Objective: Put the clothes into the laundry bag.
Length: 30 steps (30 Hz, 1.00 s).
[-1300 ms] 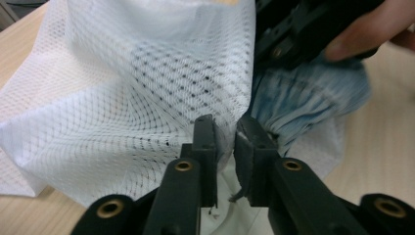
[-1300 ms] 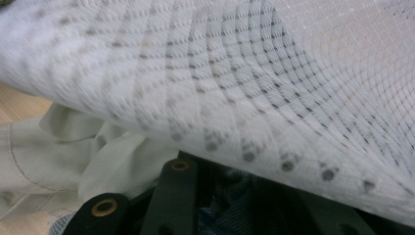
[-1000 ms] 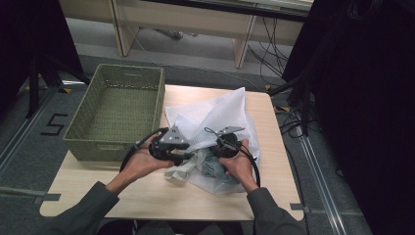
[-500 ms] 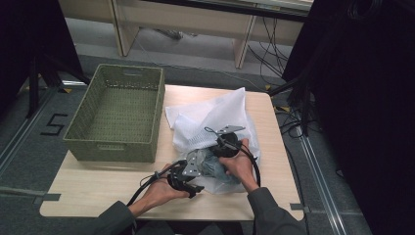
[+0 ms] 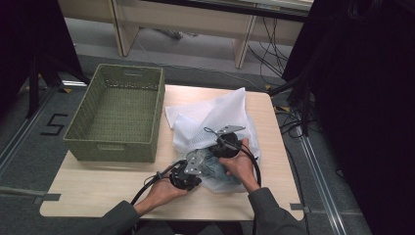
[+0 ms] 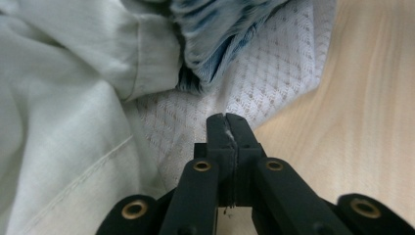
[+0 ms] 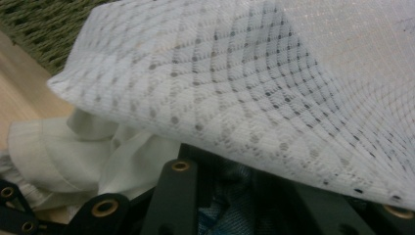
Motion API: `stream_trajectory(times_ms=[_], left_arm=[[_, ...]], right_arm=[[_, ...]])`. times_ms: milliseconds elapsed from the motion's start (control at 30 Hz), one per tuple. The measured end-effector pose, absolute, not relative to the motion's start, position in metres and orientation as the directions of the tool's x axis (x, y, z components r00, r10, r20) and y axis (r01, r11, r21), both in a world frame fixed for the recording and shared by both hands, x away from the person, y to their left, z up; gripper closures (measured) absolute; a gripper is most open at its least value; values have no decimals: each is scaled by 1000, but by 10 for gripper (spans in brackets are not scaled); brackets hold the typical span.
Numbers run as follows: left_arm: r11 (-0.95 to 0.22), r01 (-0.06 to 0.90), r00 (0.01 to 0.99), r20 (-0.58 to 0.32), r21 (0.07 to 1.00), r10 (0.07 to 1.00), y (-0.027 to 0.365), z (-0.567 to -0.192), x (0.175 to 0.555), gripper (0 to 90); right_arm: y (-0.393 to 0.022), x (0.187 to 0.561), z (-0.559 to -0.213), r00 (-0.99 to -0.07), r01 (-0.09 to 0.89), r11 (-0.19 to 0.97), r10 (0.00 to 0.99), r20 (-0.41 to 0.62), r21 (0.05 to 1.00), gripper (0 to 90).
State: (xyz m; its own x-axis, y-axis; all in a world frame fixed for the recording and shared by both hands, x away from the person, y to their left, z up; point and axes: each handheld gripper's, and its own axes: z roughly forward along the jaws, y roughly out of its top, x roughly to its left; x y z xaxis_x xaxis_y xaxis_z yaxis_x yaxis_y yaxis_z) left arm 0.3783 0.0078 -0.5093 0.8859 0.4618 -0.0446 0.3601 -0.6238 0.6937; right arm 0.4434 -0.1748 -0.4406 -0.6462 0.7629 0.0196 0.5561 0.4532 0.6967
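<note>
L gripper (image 6: 229, 128): jaws pressed together w/ a thin fold of white mesh bag (image 6: 274, 73) pinched between tips, at bag's near edge over bare wooden table (image 6: 362, 112). R gripper (image 5: 226, 143): atop bag, mesh draped over jaws in right gripper view; open or closed: cannot tell. Pale cloth (image 6: 63, 122) & blue fabric (image 6: 220, 29) bunched inside/against mesh. Bag at table centre-right, just beside green woven basket (image 5: 117, 110) at table's left.
</note>
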Motion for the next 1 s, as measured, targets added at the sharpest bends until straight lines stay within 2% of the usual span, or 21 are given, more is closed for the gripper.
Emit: stream_trajectory(times_ms=[33,67,233,267,300,400,433,533,567,633,667,700,800,833,900,933,967,1000], left_arm=[[-662,336,902,-27,671,430,12,-507,379,891],[-652,355,899,-52,670,436,12,-507,376,892],[-661,362,908,-87,658,411,21,-506,359,892],[-661,357,909,-82,660,409,22,-506,357,892],[-669,356,911,-83,652,404,23,-506,357,892],[-660,367,906,-90,656,414,23,-506,355,892],[-661,364,907,-87,656,413,24,-506,355,892],[-673,349,914,-81,652,397,26,-506,354,893],[-641,383,899,-110,665,424,24,-507,351,893],[-673,348,916,-83,653,393,27,-506,353,893],[-645,373,904,-105,667,414,26,-507,351,893],[-617,403,890,-133,676,435,25,-508,350,893],[-623,394,895,-129,675,426,26,-508,351,892],[-625,392,897,-129,675,423,26,-508,351,891],[-621,397,895,-134,676,426,26,-508,351,889],[-621,397,895,-134,676,426,26,-508,351,887],[-619,396,895,-135,678,425,26,-508,351,885],[-618,397,895,-137,679,425,26,-508,352,883]], right_arm=[[-175,442,-439,-651,557,460,759,19,692,771],[-173,441,-441,-639,549,427,768,32,718,772],[-168,428,-438,-678,545,484,735,20,684,777],[-167,428,-439,-696,512,510,718,-14,691,778],[-167,427,-437,-704,517,539,710,-29,665,779],[-164,429,-440,-682,517,541,729,-63,663,781],[-163,438,-441,-656,495,547,744,-122,675,784],[-160,449,-439,-591,481,515,788,-171,709,786],[-160,457,-435,-564,459,506,801,-201,730,787],[-159,468,-432,-500,416,494,825,-262,763,787],[-160,473,-432,-499,411,498,824,-269,764,786],[-161,477,-433,-485,426,470,840,-243,773,784],[-162,478,-438,-522,484,459,835,-174,745,746],[-163,477,-441,-542,464,466,822,-174,753,720],[-164,472,-439,-570,488,467,811,-136,738,642],[-164,472,-439,-570,488,467,811,-136,738,642],[-167,461,-431,-567,523,419,821,-65,742,560],[-169,458,-428,-581,506,424,811,-66,751,529]])
